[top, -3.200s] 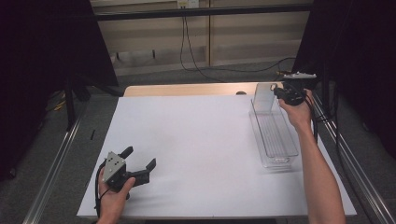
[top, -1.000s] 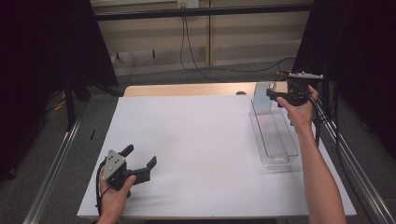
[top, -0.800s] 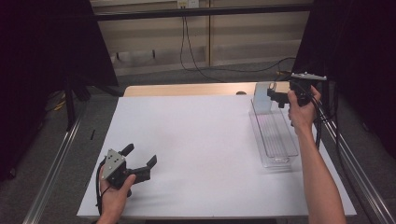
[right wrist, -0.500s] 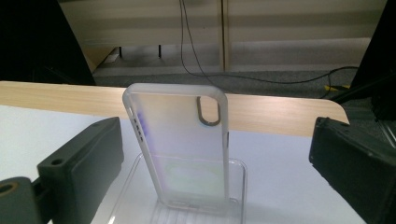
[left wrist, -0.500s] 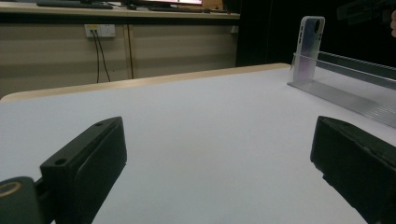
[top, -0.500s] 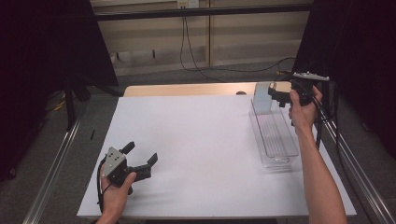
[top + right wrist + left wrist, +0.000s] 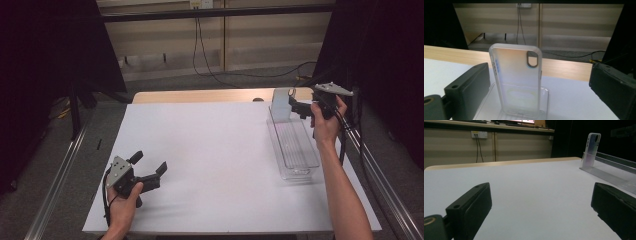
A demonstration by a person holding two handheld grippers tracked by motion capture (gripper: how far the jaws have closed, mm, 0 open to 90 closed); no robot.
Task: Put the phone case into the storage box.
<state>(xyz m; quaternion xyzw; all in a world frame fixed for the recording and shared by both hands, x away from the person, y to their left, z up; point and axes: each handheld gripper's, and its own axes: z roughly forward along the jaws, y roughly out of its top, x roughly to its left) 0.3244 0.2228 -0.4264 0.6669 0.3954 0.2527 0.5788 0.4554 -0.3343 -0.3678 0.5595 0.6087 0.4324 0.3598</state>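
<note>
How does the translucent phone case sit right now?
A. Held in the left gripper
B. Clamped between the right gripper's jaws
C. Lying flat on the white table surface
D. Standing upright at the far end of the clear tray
D. The phone case stands upright at the far end of the clear tray; the right gripper faces it with its jaws spread wide, clear of it, and the left gripper is open far across the table.

Translucent phone case [image 7: 517,80] upright at clear tray's [image 7: 295,150] far end.

1 phone case [image 7: 517,79], 1 clear tray [image 7: 295,150], 2 claws — left [image 7: 150,167], right [image 7: 296,106]
</note>
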